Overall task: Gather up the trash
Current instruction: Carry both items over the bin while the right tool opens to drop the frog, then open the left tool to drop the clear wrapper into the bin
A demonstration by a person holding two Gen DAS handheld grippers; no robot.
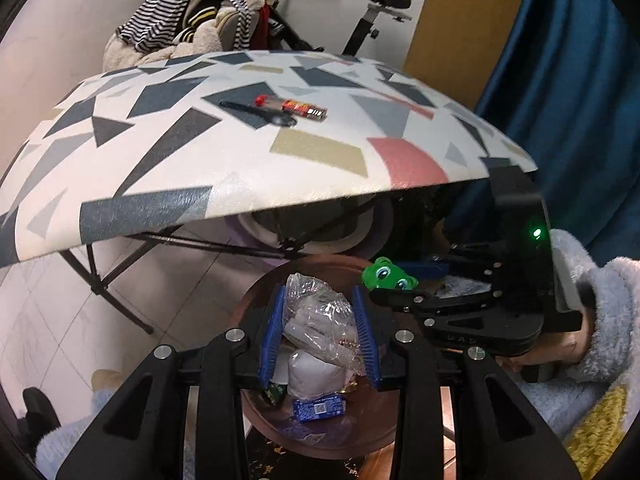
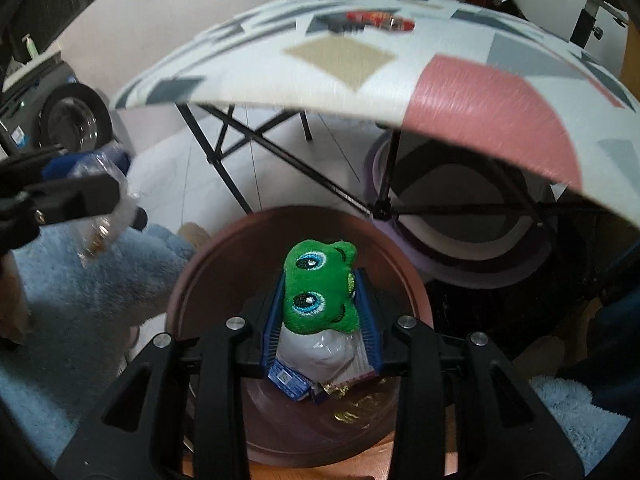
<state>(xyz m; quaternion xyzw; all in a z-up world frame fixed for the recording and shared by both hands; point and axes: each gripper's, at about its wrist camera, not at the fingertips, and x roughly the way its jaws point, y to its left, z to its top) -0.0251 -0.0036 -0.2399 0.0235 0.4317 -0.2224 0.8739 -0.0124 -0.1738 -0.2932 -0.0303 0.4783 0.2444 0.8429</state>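
Note:
My left gripper (image 1: 319,300) is shut on a crumpled clear plastic wrapper (image 1: 316,320) and holds it over the round brown bin (image 1: 256,300). In the bin lie white wads and a blue packet (image 1: 318,408). My right gripper (image 2: 320,292) is shut on a green frog plush (image 2: 320,292) above the same bin (image 2: 224,248); it also shows in the left wrist view (image 1: 390,278). The left gripper with the wrapper (image 2: 96,200) shows at the left of the right wrist view. A red wrapper (image 1: 298,107) and a black spoon (image 1: 260,114) lie on the patterned table (image 1: 200,152).
The folding table's black legs (image 1: 120,272) stand just behind the bin. A round purple-and-white tub (image 2: 460,240) sits under the table. An exercise bike (image 1: 360,12) piled with clothes stands behind, a blue curtain (image 1: 560,80) at right.

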